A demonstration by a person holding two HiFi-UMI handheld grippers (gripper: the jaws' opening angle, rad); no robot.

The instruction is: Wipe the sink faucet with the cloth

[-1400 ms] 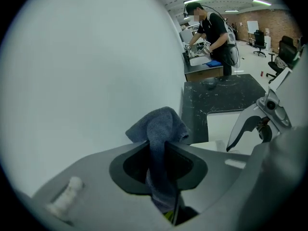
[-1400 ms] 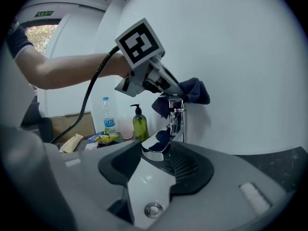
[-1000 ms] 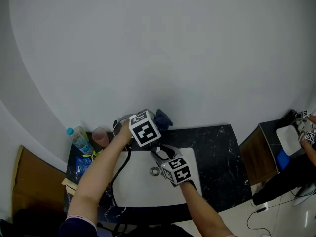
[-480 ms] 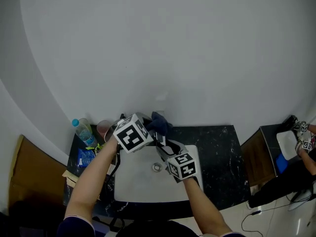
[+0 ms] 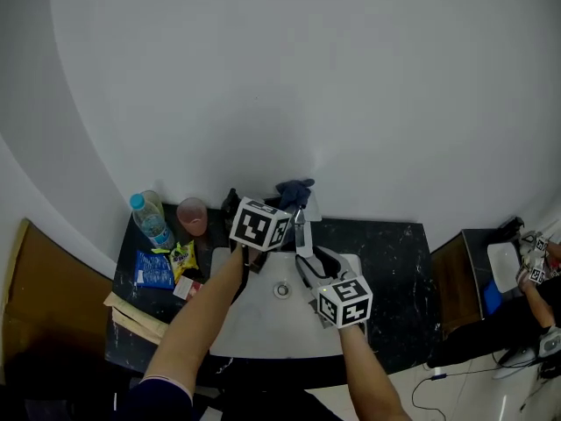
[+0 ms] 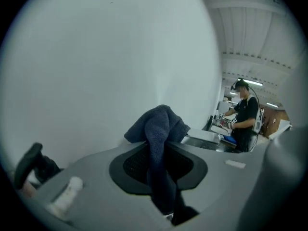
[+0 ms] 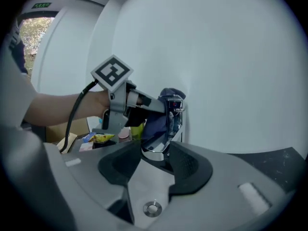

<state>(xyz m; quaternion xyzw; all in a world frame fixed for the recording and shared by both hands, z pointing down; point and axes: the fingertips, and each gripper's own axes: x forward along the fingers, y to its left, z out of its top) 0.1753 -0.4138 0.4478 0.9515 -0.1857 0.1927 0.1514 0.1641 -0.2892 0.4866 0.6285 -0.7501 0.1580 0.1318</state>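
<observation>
A chrome faucet (image 5: 302, 232) stands at the back of the white sink (image 5: 254, 327). My left gripper (image 5: 285, 207) is shut on a dark blue cloth (image 5: 294, 191), which bunches over the faucet's top by the wall. In the left gripper view the cloth (image 6: 161, 129) hangs pinched between the jaws. In the right gripper view the cloth (image 7: 155, 125) drapes down the faucet's (image 7: 168, 129) left side. My right gripper (image 5: 308, 266) sits low in front. Its jaws (image 7: 156, 160) stand wide and are closing, with the spout's tip between them.
On the black countertop (image 5: 390, 261), left of the sink, stand a water bottle (image 5: 151, 220), a pink cup (image 5: 191, 215), a blue packet (image 5: 153, 270) and a yellow snack packet (image 5: 182, 257). The sink drain (image 7: 152, 208) lies below my right jaws. A person works at far right (image 5: 535, 266).
My left gripper has rolled and swung left, then back right, carrying the cloth onto the faucet's top. The right gripper has stayed by the spout.
</observation>
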